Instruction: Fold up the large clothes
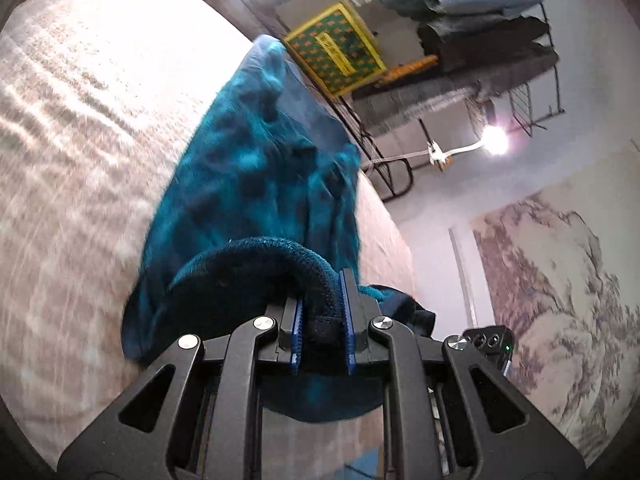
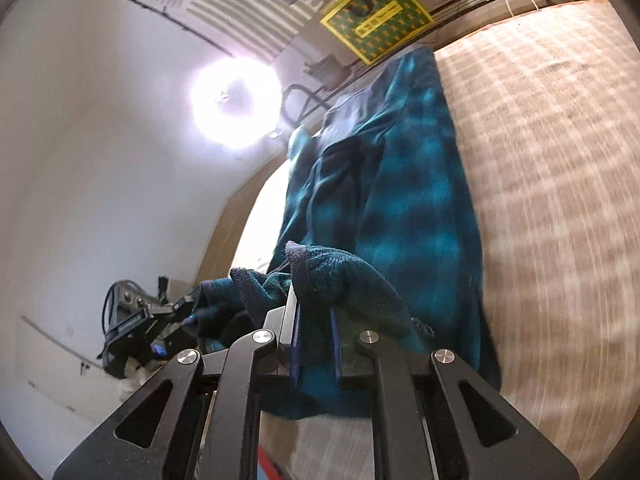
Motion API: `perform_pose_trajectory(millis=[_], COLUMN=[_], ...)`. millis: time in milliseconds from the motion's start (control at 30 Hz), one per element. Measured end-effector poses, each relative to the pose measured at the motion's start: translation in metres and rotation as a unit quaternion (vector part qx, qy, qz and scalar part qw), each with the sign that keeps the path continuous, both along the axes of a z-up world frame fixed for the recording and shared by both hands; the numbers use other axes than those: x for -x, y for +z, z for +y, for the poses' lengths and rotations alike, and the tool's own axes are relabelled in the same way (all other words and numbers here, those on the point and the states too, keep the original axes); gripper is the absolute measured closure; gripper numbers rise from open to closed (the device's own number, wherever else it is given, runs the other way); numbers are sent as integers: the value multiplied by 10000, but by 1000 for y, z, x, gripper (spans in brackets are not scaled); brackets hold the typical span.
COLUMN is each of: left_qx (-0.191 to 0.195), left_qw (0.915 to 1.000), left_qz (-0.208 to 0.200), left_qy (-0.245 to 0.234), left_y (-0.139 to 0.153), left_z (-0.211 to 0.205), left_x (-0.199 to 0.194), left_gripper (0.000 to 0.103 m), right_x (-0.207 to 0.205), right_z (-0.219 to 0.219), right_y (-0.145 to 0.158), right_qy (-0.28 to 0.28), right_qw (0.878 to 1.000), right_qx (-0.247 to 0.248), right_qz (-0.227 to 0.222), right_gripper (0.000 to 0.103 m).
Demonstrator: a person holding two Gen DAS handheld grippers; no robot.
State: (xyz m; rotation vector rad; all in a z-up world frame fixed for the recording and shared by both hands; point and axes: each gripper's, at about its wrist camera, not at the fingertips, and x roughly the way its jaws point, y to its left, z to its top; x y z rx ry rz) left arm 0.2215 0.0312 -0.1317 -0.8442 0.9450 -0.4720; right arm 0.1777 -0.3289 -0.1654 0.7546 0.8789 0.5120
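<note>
The teal checked fleece garment (image 1: pixel 248 168) lies stretched along the edge of the beige bed (image 1: pixel 88 128), its near end lifted off it. On the left, the left gripper (image 1: pixel 323 320) has its blue pads clenched on a dark rolled hem of the garment. To the right along that edge, the right gripper (image 2: pixel 316 344) likewise pinches a bunched fold of fleece. Beyond the bed's far end stands a metal rack (image 1: pixel 480 40) with folded textiles.

Left claw (image 1: pixel 323 322) clamped on dark hem of teal plaid fleece garment (image 1: pixel 248 168), trailing across beige bed (image 1: pixel 88 152); blurred rack (image 1: pixel 472 60) beyond.
</note>
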Motion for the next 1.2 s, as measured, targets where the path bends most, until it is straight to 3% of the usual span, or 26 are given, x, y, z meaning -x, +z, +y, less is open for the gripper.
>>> perform_pose_trajectory(millis=[267, 400, 533, 633, 767, 867, 967, 1100, 1200], left_qx=[-246, -278, -398, -237, -85, -180, -419, -1089, -1498], left_qw=[9989, 9986, 9985, 9990, 9999, 9997, 9985, 9934, 9875], left_qz=[334, 392, 372, 383, 106, -72, -206, -342, -421], left_qy=[211, 203, 60, -44, 48, 150, 274, 62, -250], left_y=[-41, -49, -45, -40, -24, -12, -7, -9, -15], left_z=[0, 0, -3, 0, 12, 23, 31, 24, 9], left_x=[-39, -46, -50, -49, -42, -39, -36, -35, -35], left_gripper=[89, 89, 87, 78, 39, 37, 37, 37, 37], right_x=[-40, -48, -50, -50, -44, -39, -33, -31, -33], right_z=[3, 4, -2, -10, -20, -30, -40, -51, -45], right_y=[-30, -37, -41, -36, -25, -22, -18, -13, -11], right_qy=[-119, -111, -50, 50, 233, 265, 168, 63, 89], right_qw=[9994, 9992, 9980, 9965, 9961, 9948, 9951, 9959, 9995], right_qx=[-65, 22, -269, -470, -684, -875, -898, -867, -162], right_qz=[308, 381, 568, 690, 508, 445, 365, 242, 268], right_gripper=[93, 93, 92, 89, 78, 73, 60, 58, 58])
